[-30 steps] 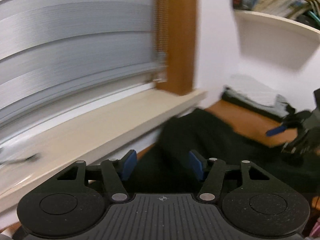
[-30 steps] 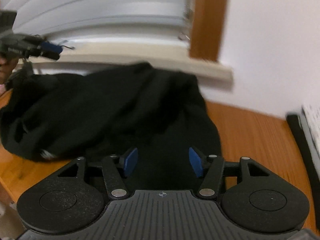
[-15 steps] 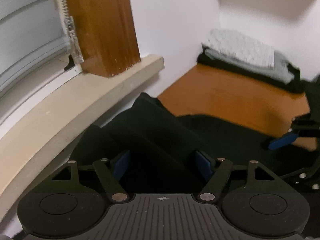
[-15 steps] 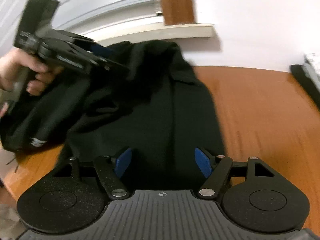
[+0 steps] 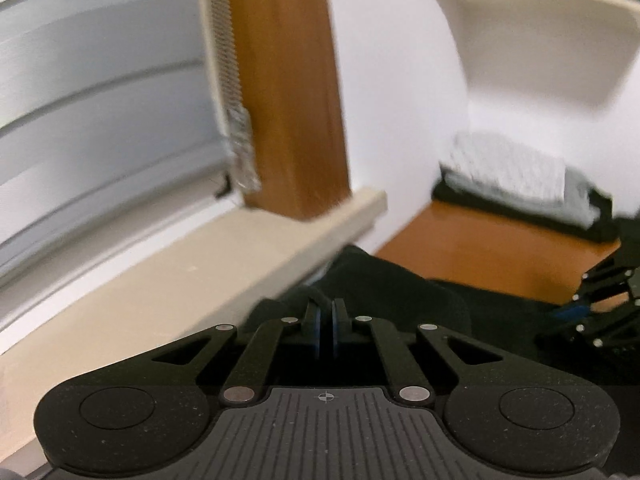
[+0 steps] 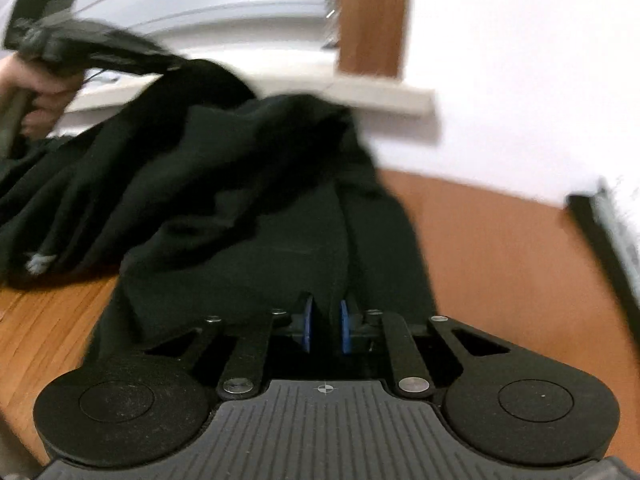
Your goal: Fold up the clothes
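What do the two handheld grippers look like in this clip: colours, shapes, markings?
Both match: the left gripper and right gripper have matte black speckled bodies with a ribbed centre plate bearing a small crosshair mark, two round discs at the sides, black linkage arms with silver pivot pins, and blue finger pads. No cables or sleeves show.

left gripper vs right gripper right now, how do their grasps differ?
Left gripper: pads nearly touching, only a thin bit of the black garment between them, pinched up by the windowsill. Right gripper: pads sit wider apart around a thicker fold, low over the wooden table. The left one pulls its part of the cloth up, seen from the right wrist view; the right one's part lies flatter. Shared: both are shut on the same garment.
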`<control>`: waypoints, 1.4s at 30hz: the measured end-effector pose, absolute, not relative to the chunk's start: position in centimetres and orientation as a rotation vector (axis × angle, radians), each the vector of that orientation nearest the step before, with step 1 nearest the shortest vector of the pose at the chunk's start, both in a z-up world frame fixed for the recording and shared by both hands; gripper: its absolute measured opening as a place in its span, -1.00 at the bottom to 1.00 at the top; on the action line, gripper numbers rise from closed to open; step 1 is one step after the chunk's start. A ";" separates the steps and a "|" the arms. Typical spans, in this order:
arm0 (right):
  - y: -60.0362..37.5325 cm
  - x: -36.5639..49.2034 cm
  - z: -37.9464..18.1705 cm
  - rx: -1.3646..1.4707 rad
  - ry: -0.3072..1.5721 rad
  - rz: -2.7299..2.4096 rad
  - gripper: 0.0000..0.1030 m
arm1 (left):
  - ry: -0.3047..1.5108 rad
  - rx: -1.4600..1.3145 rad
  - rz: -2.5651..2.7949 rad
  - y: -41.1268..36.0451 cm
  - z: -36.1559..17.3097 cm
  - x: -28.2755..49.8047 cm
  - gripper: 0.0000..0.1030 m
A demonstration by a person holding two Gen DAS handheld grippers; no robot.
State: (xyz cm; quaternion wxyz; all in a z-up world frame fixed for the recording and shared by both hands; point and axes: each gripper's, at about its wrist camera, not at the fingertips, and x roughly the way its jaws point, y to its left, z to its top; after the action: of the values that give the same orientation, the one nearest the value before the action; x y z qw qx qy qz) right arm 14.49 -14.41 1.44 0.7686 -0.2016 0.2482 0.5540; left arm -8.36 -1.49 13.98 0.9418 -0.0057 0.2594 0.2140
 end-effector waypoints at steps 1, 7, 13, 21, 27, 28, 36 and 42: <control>-14.4 14.9 1.8 -0.438 0.556 1.222 -0.71 | 0.517 -0.031 0.441 -1.1 14.2 -9.0 -0.89; -15.5 18.0 4.4 -0.303 0.562 1.260 0.09 | 0.503 -0.072 0.440 0.5 13.8 -10.4 -0.90; -12.6 22.5 1.3 -0.341 0.661 1.139 0.10 | 0.476 -0.061 0.431 0.4 14.2 -10.3 -0.90; -9.0 23.5 -0.4 -0.388 0.697 1.203 -0.82 | 0.425 -0.047 0.420 0.1 16.1 -10.6 -0.90; -7.7 23.2 3.1 -0.439 0.524 1.141 -0.87 | 0.385 -0.038 0.420 0.1 17.7 -11.0 -0.91; -7.6 23.2 4.0 -0.439 0.492 1.127 -0.87 | 0.376 -0.036 0.425 0.2 18.1 -11.2 -0.91; -7.4 22.7 10.8 -0.498 0.187 0.966 -0.99 | 0.286 -0.029 0.455 0.4 21.4 -13.2 -0.92; -9.8 23.8 12.6 -0.416 0.180 0.905 -0.99 | 0.278 -0.033 0.414 -0.8 21.6 -14.7 -0.93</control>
State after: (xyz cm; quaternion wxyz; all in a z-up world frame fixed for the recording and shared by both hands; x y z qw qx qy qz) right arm 23.83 -9.78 12.58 0.8746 -0.1993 0.0861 0.4335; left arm -14.65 -0.75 21.58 0.9690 -0.0162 0.1375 0.2047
